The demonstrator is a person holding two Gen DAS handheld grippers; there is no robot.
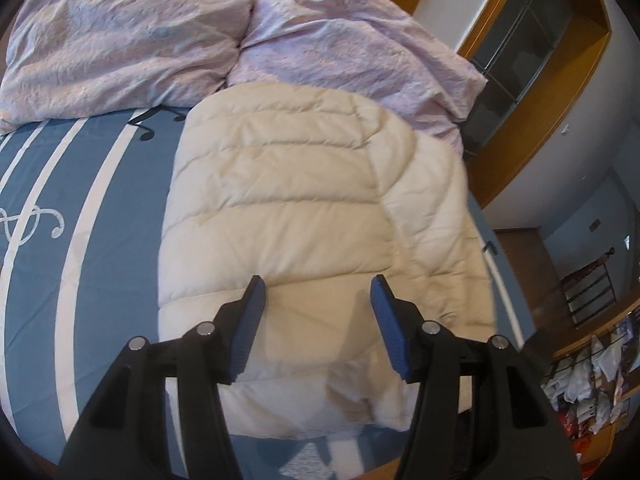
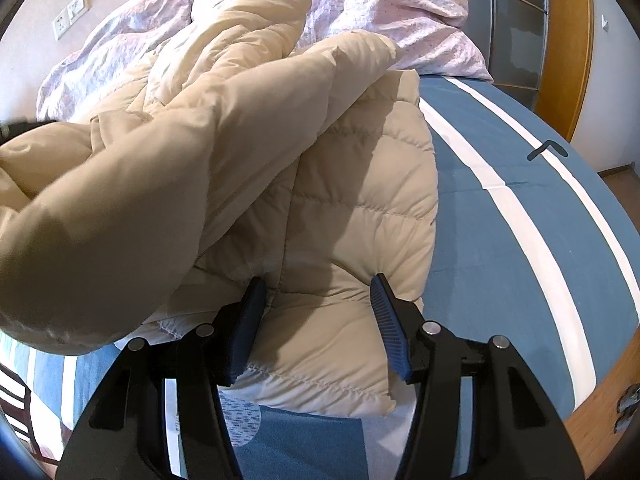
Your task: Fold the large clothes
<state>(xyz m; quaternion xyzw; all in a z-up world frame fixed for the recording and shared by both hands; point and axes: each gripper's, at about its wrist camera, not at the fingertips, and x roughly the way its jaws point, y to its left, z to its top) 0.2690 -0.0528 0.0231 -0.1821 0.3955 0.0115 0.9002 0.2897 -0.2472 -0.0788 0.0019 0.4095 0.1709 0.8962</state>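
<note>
A cream quilted puffer jacket [image 1: 304, 208] lies on the blue bedspread [image 1: 112, 264], folded into a rough rectangle. My left gripper [image 1: 316, 292] is open and empty, its blue pads hovering over the jacket's near end. In the right wrist view the same jacket [image 2: 352, 220] lies flat at the right, while a bulky fold or sleeve of it [image 2: 132, 184] stands raised at the left. My right gripper [image 2: 316, 292] is open and empty just above the jacket's near edge.
Two lilac pillows [image 1: 160, 28] lie at the head of the bed. The bedspread has white stripes [image 2: 532, 232]. A wooden-framed wardrobe [image 1: 532, 48] stands to the right. A rack with clothes [image 1: 592, 372] stands beyond the bed's corner.
</note>
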